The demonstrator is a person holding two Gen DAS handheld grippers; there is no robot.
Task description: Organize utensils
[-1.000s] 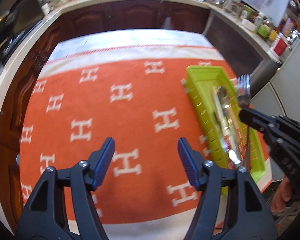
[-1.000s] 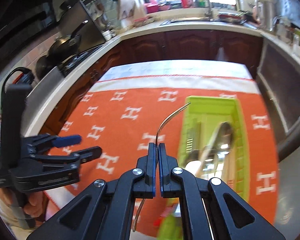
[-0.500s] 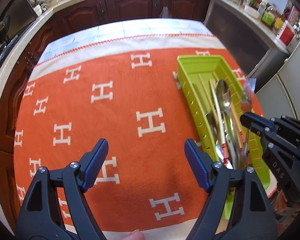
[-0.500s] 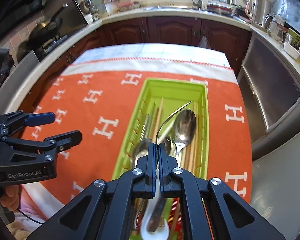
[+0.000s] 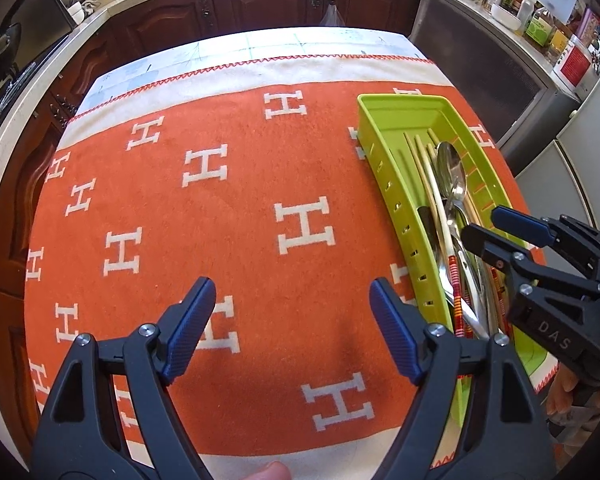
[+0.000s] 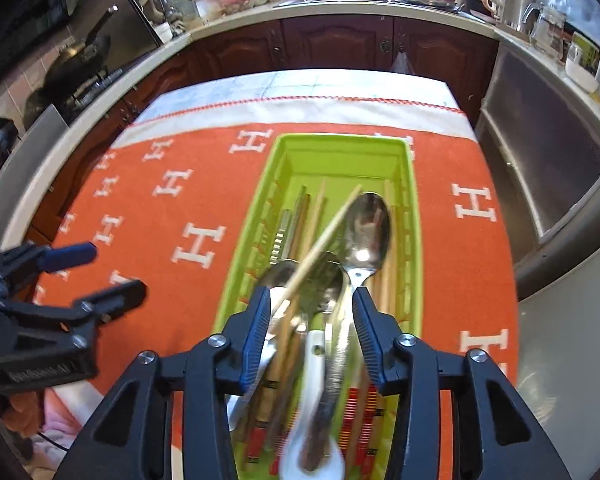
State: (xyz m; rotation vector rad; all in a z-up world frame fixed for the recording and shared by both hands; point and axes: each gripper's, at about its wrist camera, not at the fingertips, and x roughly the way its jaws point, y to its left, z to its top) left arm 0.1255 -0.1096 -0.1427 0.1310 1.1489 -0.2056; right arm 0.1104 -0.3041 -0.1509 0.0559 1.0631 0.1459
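Right gripper (image 6: 310, 316) sits over the near end of the green tray (image 6: 414, 216), jaws apart, nothing between them; in the left wrist view it (image 5: 486, 226) hangs over the tray's (image 5: 380, 160) right half, blue pad showing on one finger. Left gripper (image 5: 292, 312) is over bare orange cloth (image 5: 260, 184), jaws wide apart and holding nothing, well left of the tray; from the right wrist view it (image 6: 104, 272) shows at the left edge, blurred. Utensils are all in the tray, lying lengthwise: a big steel spoon (image 6: 366, 232) bowl-up toward the far end, a second spoon bowl (image 6: 278, 276) beside it, wooden chopsticks (image 6: 320, 208) along the floor, one chopstick (image 6: 328, 236) lying diagonally across the pile. Near-end handles are blurred, including a white one (image 6: 314, 360) and some with red stripes (image 6: 356, 412). Left wrist view shows the same stack: spoon (image 5: 450, 168), pale chopsticks (image 5: 428, 184), red-striped handle (image 5: 454, 280). Tray sits on the cloth's right side, on the table (image 5: 260, 46), with dark kitchen cabinets (image 5: 260, 4) behind.
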